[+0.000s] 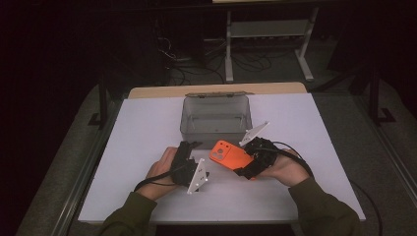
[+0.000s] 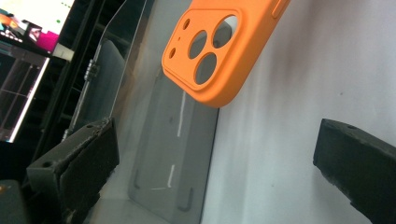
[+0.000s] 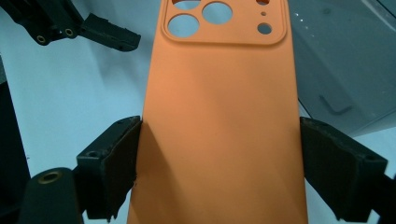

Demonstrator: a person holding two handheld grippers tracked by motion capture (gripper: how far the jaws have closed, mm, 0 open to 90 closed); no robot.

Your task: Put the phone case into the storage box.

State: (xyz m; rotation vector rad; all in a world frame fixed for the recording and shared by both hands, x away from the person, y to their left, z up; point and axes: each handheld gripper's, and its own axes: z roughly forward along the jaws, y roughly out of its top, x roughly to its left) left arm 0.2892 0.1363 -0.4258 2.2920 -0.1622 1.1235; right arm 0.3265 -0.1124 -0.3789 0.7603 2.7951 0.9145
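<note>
An orange phone case (image 1: 229,156) with round camera holes is held across its width by my right gripper (image 1: 249,165), whose jaws press on both long edges of the orange phone case (image 3: 219,116). Its camera end points toward the clear plastic box (image 1: 216,118) behind it. My left gripper (image 1: 189,150) stands open just left of the case, nothing between its jaws; in the left gripper view the orange phone case (image 2: 219,46) hangs ahead of the open jaws, over the box wall (image 2: 173,154).
A white sheet (image 1: 147,128) covers the table. The clear box has its hinged lid (image 1: 216,94) laid open at the back. Dark floor, cables and a desk frame (image 1: 268,34) lie beyond the table.
</note>
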